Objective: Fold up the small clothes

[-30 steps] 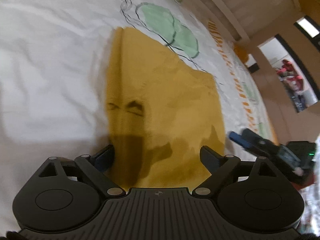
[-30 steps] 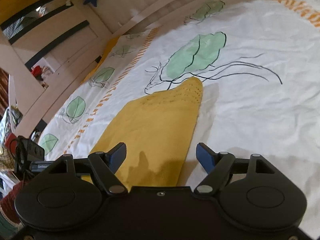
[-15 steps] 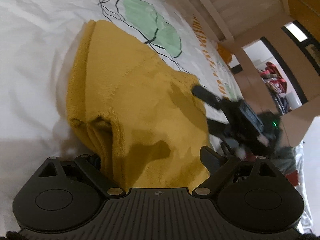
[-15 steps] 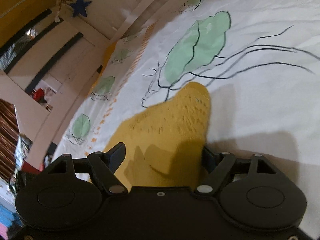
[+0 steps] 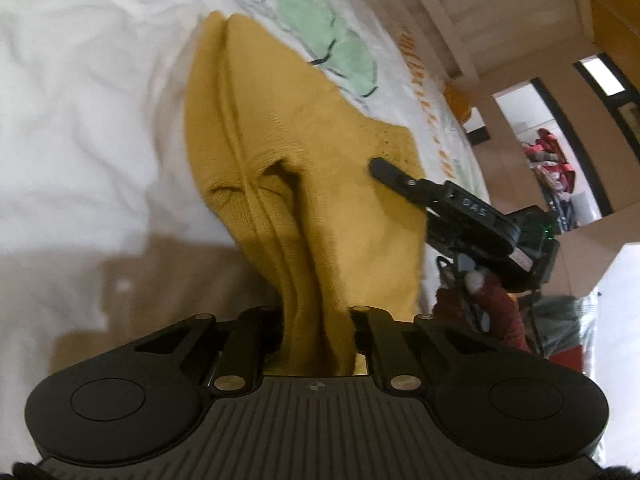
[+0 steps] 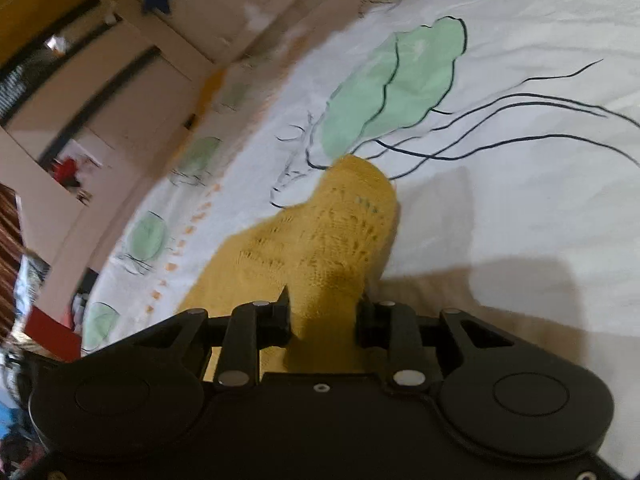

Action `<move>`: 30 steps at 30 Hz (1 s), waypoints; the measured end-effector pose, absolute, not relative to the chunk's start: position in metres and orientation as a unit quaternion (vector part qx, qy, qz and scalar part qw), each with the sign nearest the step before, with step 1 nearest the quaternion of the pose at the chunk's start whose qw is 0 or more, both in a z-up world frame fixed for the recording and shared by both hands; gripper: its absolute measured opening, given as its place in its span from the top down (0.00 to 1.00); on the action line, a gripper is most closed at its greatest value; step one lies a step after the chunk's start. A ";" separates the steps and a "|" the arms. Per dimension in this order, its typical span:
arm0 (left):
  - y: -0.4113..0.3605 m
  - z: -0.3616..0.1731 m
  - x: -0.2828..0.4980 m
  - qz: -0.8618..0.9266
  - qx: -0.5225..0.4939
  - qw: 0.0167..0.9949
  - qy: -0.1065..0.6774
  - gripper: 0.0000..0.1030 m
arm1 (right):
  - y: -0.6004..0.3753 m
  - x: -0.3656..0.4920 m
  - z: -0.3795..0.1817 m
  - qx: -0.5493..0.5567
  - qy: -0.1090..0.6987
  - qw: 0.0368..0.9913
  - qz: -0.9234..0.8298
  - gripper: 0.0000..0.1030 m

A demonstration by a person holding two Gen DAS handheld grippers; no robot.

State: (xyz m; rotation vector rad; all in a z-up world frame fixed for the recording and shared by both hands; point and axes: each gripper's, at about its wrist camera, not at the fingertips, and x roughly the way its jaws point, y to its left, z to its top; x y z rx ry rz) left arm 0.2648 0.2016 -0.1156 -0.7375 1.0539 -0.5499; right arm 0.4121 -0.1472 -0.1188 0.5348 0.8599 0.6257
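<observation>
A mustard-yellow knitted garment (image 5: 304,184) lies on a white bedsheet (image 5: 80,128) printed with green leaves. My left gripper (image 5: 318,320) is shut on the garment's near edge, which bunches into folds between the fingers. My right gripper (image 6: 322,316) is shut on another edge of the same garment (image 6: 320,240), lifting it slightly off the sheet. In the left wrist view the right gripper (image 5: 404,182) comes in from the right, over the garment's far side.
The sheet (image 6: 520,208) spreads wide to the left and far side. A wooden bed frame (image 5: 452,12) runs along the back. Cluttered shelves and a doorway (image 5: 560,168) lie beyond the bed's edge, with a red object (image 6: 52,336) at lower left.
Both grippers went from open over the flat garment to shut on its edges. The cloth has been gathered and lifted, with folds where it lay flat.
</observation>
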 end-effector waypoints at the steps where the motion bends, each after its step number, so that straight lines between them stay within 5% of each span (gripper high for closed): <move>1: 0.200 -0.114 0.263 -0.258 -0.344 0.761 0.486 0.89 | -0.147 0.409 -0.114 0.250 0.405 0.830 0.292 0.63; 18: 0.130 -0.104 0.146 -0.317 -0.333 0.720 0.520 0.89 | -0.205 0.263 -0.075 0.237 0.475 0.812 0.242 0.63; 26: 0.121 -0.123 0.106 -0.243 -0.278 0.769 0.521 0.80 | -0.223 0.231 -0.089 0.229 0.447 0.846 0.181 0.38; 30: 0.118 -0.112 0.091 -0.220 -0.213 0.805 0.509 0.79 | -0.221 0.215 -0.080 0.190 0.420 0.872 0.163 0.37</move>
